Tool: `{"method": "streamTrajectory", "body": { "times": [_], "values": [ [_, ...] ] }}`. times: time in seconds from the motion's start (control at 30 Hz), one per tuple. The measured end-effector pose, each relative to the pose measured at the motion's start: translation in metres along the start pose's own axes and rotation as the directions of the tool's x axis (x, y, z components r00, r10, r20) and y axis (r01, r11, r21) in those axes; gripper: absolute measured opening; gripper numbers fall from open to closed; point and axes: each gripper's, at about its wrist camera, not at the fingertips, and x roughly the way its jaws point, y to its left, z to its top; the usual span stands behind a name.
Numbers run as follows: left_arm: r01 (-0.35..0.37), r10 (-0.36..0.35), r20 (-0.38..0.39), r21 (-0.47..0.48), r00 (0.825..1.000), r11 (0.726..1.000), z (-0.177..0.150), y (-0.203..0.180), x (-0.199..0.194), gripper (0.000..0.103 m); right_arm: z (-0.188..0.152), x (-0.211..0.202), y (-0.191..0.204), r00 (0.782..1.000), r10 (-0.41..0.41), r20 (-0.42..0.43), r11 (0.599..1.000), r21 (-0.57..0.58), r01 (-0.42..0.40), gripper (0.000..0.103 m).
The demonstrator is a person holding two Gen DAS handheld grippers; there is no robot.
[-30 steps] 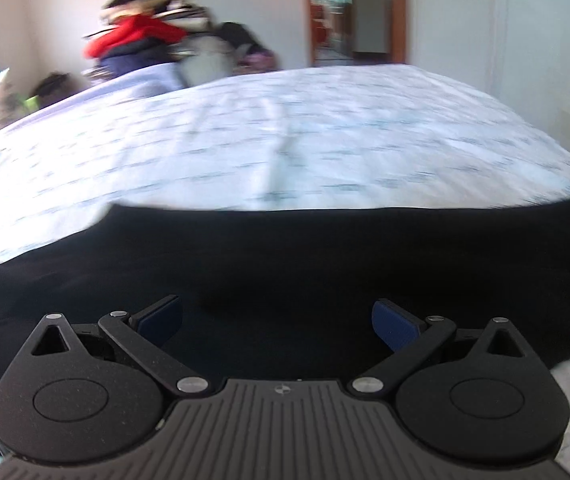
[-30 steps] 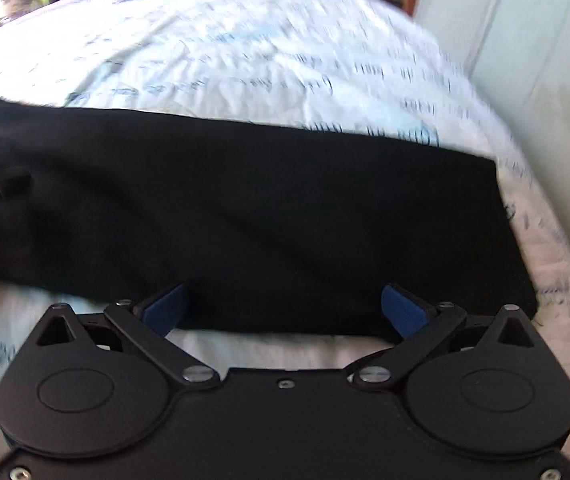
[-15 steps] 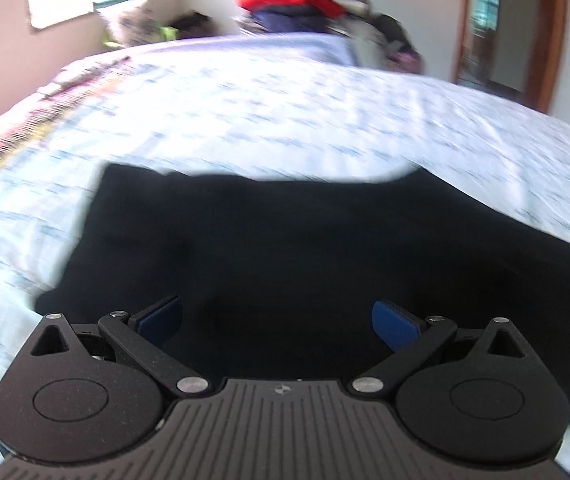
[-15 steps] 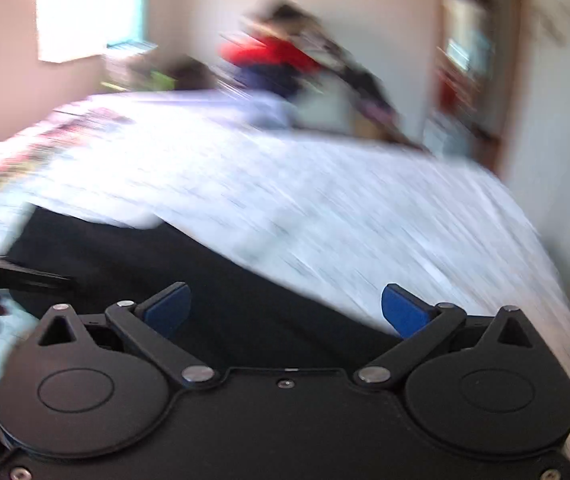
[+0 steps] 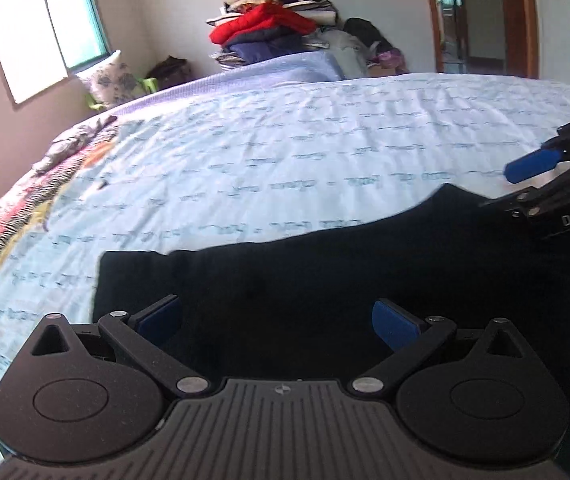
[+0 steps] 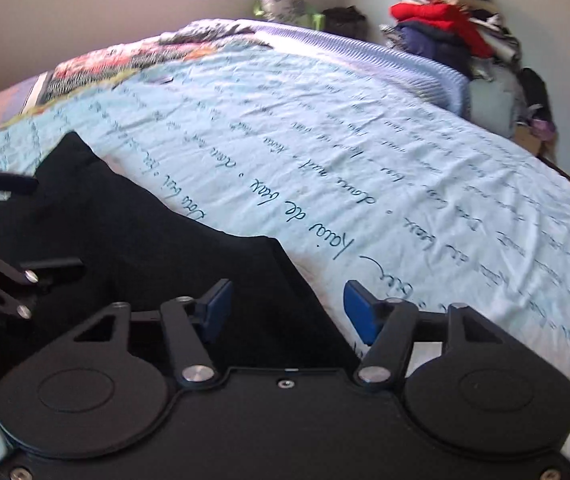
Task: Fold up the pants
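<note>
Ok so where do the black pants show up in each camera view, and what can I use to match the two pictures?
Left wrist view: the black pants fill the lower middle and right, just ahead of the fingers.
Right wrist view: the black pants lie lower left, on the blue bedsheet.
Shared landmark: the red jacket on the clothes pile by the far wall.

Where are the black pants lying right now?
The black pants lie on the light blue printed bedsheet, at its near edge, directly ahead of both tools; in the right wrist view they fill the lower left.
</note>
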Motion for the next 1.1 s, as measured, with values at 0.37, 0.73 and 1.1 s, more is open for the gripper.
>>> {"method": "streamTrajectory", "body": {
  "times": [0.37, 0.73, 1.1],
  "values": [
    [-0.102, 0.102, -0.055, 0.002, 0.993, 0.995, 0.019, 0.042, 0.059, 0.103, 0.012, 0.030, -0.013, 0.983, 0.180, -0.043, 0.984, 0.018, -0.180, 0.005],
    [-0.259, 0.261, -0.032, 0.060, 0.965, 0.964, 0.031, 0.062, 0.102, 0.102, 0.029, 0.035, -0.023, 0.997, -0.080, -0.003, 0.992, 0.100, 0.080, 0.001],
    [-0.039, 0.038, 0.012, 0.141, 0.999, 0.989, -0.004, 0.031, 0.021, 0.103, -0.022, 0.001, 0.000, 0.987, 0.078, -0.144, 0.997, 0.034, -0.074, 0.030]
  ]
}}
